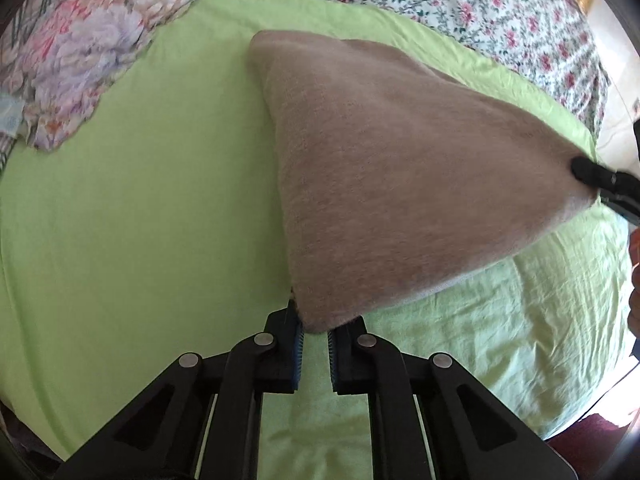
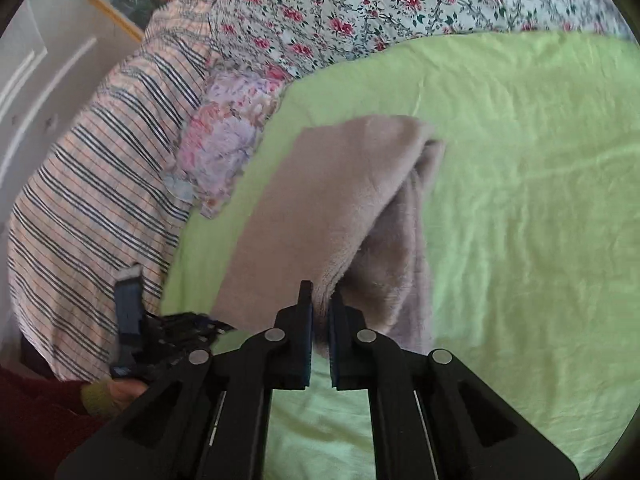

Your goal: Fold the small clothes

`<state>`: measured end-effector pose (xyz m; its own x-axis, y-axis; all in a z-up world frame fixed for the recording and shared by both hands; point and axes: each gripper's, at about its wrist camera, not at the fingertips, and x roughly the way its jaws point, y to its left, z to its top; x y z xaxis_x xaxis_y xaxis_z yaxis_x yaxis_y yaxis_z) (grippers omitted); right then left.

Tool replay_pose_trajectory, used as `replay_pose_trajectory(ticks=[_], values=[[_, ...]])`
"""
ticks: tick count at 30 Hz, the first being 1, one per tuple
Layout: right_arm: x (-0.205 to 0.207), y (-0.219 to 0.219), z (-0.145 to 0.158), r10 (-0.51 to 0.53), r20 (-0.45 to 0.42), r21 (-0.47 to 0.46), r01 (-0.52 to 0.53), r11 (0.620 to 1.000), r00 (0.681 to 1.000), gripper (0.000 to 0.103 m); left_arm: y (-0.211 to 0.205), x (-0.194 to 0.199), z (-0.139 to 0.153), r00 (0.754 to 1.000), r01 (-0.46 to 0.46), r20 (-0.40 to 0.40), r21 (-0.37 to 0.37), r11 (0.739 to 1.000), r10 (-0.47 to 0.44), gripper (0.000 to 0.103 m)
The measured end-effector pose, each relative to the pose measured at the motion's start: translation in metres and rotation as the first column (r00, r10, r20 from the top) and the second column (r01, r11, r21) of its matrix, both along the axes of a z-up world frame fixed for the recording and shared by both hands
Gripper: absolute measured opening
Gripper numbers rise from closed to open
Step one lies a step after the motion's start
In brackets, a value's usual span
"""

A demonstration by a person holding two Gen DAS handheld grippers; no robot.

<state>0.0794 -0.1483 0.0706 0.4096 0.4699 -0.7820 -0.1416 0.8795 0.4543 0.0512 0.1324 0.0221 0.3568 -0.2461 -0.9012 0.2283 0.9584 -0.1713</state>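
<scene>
Both grippers were clamped on the fuzzy beige-grey cloth (image 1: 400,168) — left gripper (image 1: 315,330) pinching the near corner, right gripper (image 2: 320,320) pinching the near-right corner. Cloth was lifted off the lime-green bedsheet (image 1: 140,200), far edge resting on it. Step looked like mid-fold, 1 half raised. Next move probably needs both corners carried far together, kept level.

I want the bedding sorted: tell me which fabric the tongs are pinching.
The plain beige cloth, lifted off the green sheet; the floral and striped fabrics lie untouched behind.
</scene>
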Motion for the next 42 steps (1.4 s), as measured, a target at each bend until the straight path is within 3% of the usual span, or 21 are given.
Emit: replay_pose_trajectory(ticks=[3,6,19,26,31,37,42], values=[[0.003,-0.005,-0.038,-0.007,-0.100,-0.130,-0.006,0.992,0.995,0.007,0.001,0.002,-0.007,0.999,-0.021,-0.037,-0.017,1.000,0.020,0.007],[0.002,-0.011,-0.070,-0.058,-0.164,-0.130,0.036,0.991,0.985,0.007,-0.004,0.002,-0.011,0.998,-0.017,-0.053,0.000,1.000,0.017,0.007],[0.012,-0.007,-0.080,-0.081,-0.183,-0.178,0.048,0.983,0.980,0.007,-0.003,0.002,-0.020,0.994,-0.024,-0.105,-0.003,1.000,0.023,0.007],[0.011,-0.007,-0.079,-0.089,-0.189,-0.176,0.055,0.983,0.978,0.008,0.012,-0.006,0.000,0.994,0.009,-0.108,-0.081,0.997,-0.018,0.008],[0.006,-0.016,-0.067,-0.117,-0.199,-0.166,0.084,0.982,0.973,0.025,0.025,-0.007,0.029,0.997,0.030,-0.072,-0.131,0.991,-0.040,0.009],[0.006,-0.023,-0.028,-0.157,-0.104,-0.162,0.139,0.977,0.982,0.025,0.028,0.019,0.056,0.999,0.037,-0.022,-0.175,0.984,-0.041,0.013],[0.033,0.001,-0.001,-0.122,-0.029,-0.108,0.118,0.987,0.992,0.025,0.013,0.049,0.063,0.999,0.050,0.007,-0.198,0.979,-0.049,0.015]])
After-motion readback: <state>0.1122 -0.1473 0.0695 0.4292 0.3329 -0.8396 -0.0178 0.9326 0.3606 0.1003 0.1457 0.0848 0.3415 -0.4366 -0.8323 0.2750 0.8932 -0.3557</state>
